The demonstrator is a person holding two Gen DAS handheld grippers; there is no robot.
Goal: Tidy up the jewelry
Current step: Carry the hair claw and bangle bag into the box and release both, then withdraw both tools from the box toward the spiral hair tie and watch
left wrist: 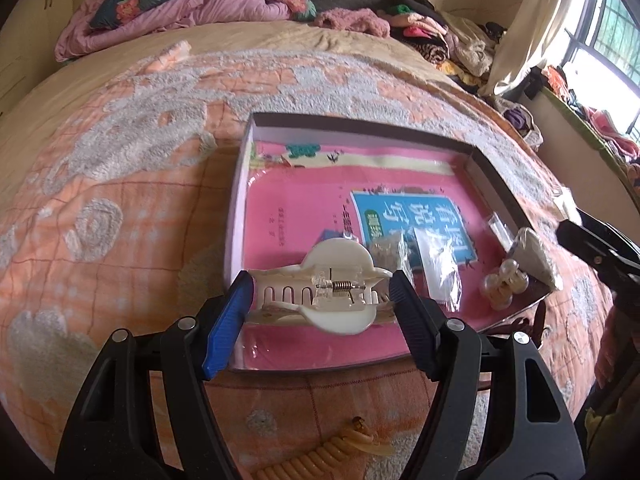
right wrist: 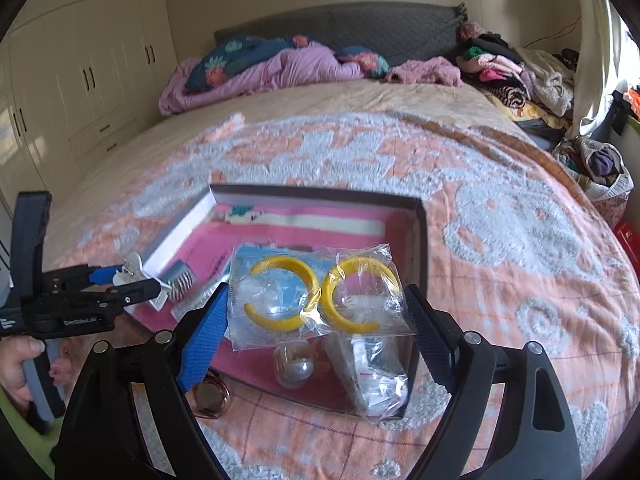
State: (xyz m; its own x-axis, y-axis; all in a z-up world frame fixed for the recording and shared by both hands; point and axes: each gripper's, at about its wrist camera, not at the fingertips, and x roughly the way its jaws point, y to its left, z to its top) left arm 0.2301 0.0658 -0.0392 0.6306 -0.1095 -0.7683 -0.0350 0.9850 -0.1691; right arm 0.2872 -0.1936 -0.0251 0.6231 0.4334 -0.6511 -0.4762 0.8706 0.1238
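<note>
A shallow open box [left wrist: 240, 184] lined with a pink book lies on the bed. My left gripper [left wrist: 322, 292] is shut on a white hair claw clip [left wrist: 332, 296], held over the box's near edge. My right gripper [right wrist: 318, 304] is shut on a clear plastic bag holding two yellow hoop earrings [right wrist: 320, 296], above the box [right wrist: 422, 240]. Pearl pieces [left wrist: 504, 280] and small clear bags [left wrist: 440, 272] lie inside the box. The left gripper with its clip also shows in the right wrist view [right wrist: 132, 276].
A coiled yellow hair tie [left wrist: 328, 456] lies on the orange and white bedspread near me. A ring-like item [right wrist: 210, 396] lies just outside the box. Pink bedding and piled clothes sit at the bed's far end. Wardrobes stand left, a window right.
</note>
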